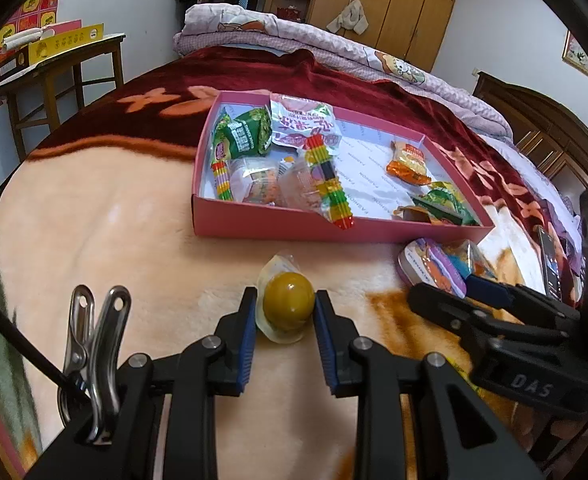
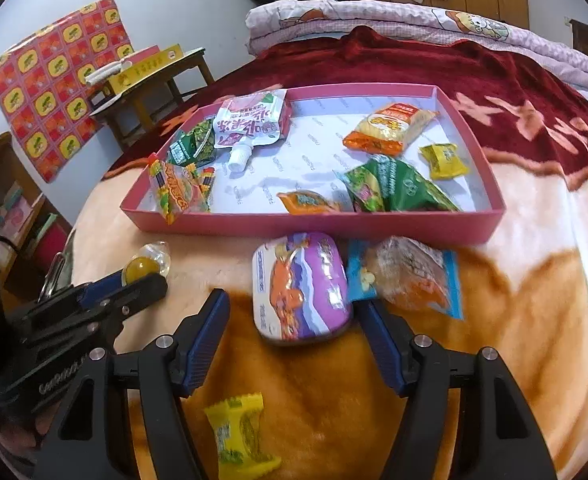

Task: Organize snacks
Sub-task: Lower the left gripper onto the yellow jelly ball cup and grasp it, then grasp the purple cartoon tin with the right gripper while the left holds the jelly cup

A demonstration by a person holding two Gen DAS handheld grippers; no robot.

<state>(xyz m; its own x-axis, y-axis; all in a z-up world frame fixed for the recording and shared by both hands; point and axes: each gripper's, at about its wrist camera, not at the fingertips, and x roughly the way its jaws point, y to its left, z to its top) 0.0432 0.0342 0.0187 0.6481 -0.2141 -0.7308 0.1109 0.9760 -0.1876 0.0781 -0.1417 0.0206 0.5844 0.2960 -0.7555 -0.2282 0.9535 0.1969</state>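
A pink tray [image 1: 277, 229] [image 2: 294, 226] on the blanket holds several snack packets. My left gripper [image 1: 285, 307] is closed around a yellow-brown ball snack in clear wrap [image 1: 288, 302], which rests on the blanket; it also shows in the right wrist view [image 2: 141, 270]. My right gripper [image 2: 294, 314] is open, its fingers either side of a purple snack cup [image 2: 304, 284] lying on the blanket in front of the tray. A blue-edged packet [image 2: 414, 278] lies just right of the cup.
A yellow candy [image 2: 239, 436] lies on the blanket below my right gripper. A folded quilt [image 1: 294, 36] lies at the bed's far end. A wooden side table [image 1: 53, 64] with boxes stands left. A phone [image 1: 550, 264] lies at the right.
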